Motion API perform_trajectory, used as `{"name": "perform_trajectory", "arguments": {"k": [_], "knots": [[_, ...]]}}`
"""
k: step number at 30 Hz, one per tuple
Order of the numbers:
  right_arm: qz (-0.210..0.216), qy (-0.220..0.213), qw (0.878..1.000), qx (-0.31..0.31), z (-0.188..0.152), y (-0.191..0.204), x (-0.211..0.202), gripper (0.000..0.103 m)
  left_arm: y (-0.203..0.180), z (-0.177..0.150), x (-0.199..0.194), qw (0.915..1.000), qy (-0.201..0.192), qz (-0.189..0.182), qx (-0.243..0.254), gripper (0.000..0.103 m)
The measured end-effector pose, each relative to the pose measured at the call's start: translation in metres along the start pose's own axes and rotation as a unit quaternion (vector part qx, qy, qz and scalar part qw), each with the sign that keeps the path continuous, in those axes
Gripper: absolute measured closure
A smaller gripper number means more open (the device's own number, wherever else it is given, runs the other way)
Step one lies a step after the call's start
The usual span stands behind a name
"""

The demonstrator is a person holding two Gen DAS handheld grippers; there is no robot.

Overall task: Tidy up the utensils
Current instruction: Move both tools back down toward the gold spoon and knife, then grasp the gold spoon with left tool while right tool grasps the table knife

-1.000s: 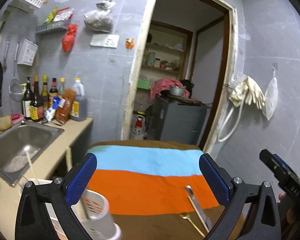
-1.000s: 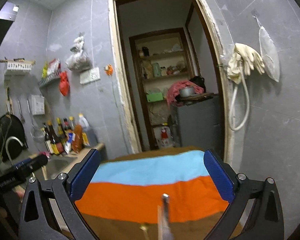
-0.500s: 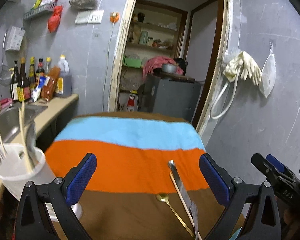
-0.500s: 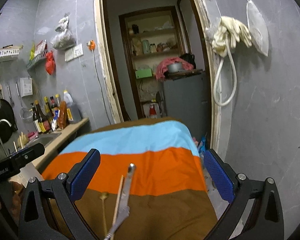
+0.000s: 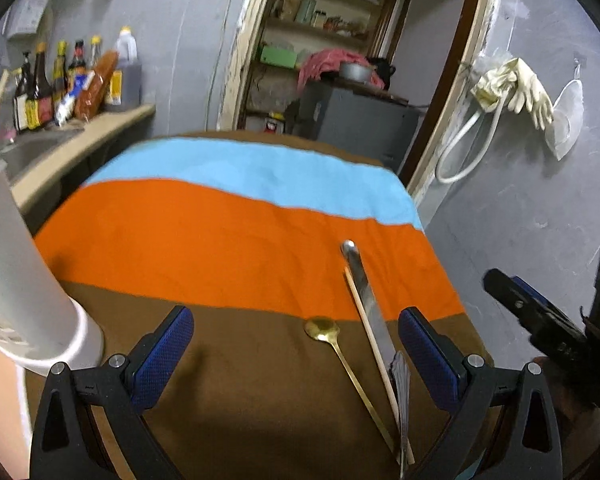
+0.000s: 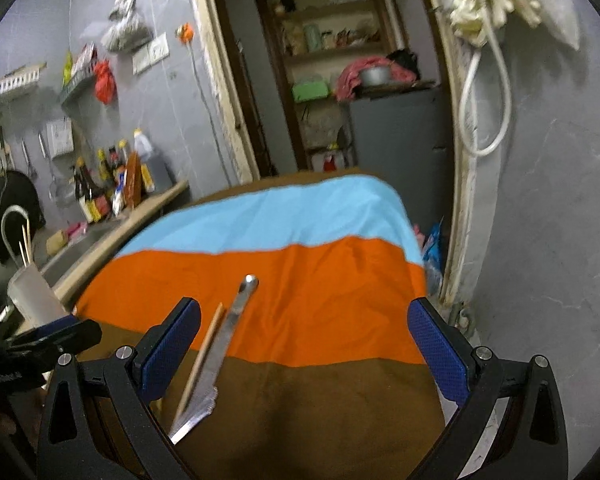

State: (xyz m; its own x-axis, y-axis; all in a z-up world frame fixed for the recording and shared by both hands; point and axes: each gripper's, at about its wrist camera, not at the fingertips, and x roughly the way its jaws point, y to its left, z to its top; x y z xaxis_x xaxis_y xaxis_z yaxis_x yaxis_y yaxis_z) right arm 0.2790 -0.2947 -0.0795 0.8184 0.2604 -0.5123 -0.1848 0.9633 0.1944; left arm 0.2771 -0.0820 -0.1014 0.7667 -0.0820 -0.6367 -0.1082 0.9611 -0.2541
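both cameras are tipping downward compared with a second ago: the doorway and wall are sliding up out of the middle of each view and the striped cloth (image 5: 236, 240) on the bench is filling more of it. the utensils are now showing along most of their length, where before only their far tips were peeking in. judging from this, the person is closing in for a first pick, and nothing is sorted yet.

the left gripper (image 5: 296, 344) is hovering over the brown band with its jaws spread wide and nothing between them. the right gripper (image 6: 304, 344) is likewise wide open and empty, over the border of orange and brown.

the flat metal utensil (image 5: 366, 300) is lying across the orange and brown bands, with a single chopstick (image 5: 374, 354) just beside it, nearly parallel and touching or almost so. a gold spoon (image 5: 342, 354) is resting to their left, bowl on the brown band, handle converging toward the other two near the cloth's near edge.

the white utensil holder (image 5: 24, 300) is standing at the left of the cloth, well apart from the three pieces, with chopsticks already rising from it (image 6: 25, 246).

the closeness of the three pieces is likely the main hindrance: gripping one cleanly may nudge its neighbours. the soft cloth may also bunch under the jaws. bottles (image 5: 72, 76) on the counter are well away.
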Motion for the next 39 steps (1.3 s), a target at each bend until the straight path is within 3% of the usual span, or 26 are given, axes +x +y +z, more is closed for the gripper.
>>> {"name": "perform_trajectory", "arguments": {"k": [4, 7, 10, 12, 15, 18, 27, 30, 39], "knots": [[0.030, 0.029, 0.999, -0.017, -0.005, 0.005, 0.023, 0.003, -0.002, -0.005, 0.012, 0.9996, 0.019, -0.012, -0.018, 0.013], [0.047, 0.055, 0.997, -0.030, -0.007, 0.010, 0.040, 0.009, -0.005, -0.010, 0.022, 0.9988, 0.036, -0.022, -0.026, 0.025], [0.069, 0.080, 0.994, -0.042, -0.010, 0.014, 0.057, 0.019, -0.008, -0.014, 0.033, 0.9978, 0.055, -0.028, -0.026, 0.038], [0.079, 0.093, 0.992, -0.043, -0.011, 0.016, 0.065, 0.026, -0.008, -0.015, 0.038, 0.9970, 0.067, -0.030, -0.028, 0.054], [0.093, 0.110, 0.989, -0.037, -0.014, 0.016, 0.074, 0.043, -0.007, -0.016, 0.042, 0.9957, 0.077, -0.039, -0.033, 0.065], [0.098, 0.119, 0.988, -0.029, -0.016, 0.014, 0.081, 0.049, -0.007, -0.017, 0.046, 0.9941, 0.087, -0.051, -0.038, 0.072], [0.110, 0.133, 0.985, -0.009, -0.016, 0.012, 0.097, 0.051, -0.010, -0.016, 0.062, 0.9908, 0.115, -0.058, -0.043, 0.077], [0.111, 0.136, 0.984, -0.013, -0.012, 0.014, 0.104, 0.060, -0.010, -0.013, 0.064, 0.9908, 0.115, -0.058, -0.040, 0.080], [0.153, 0.175, 0.972, -0.028, -0.005, 0.032, 0.137, 0.068, -0.005, -0.011, 0.066, 0.9885, 0.125, -0.062, -0.058, 0.086]]}}
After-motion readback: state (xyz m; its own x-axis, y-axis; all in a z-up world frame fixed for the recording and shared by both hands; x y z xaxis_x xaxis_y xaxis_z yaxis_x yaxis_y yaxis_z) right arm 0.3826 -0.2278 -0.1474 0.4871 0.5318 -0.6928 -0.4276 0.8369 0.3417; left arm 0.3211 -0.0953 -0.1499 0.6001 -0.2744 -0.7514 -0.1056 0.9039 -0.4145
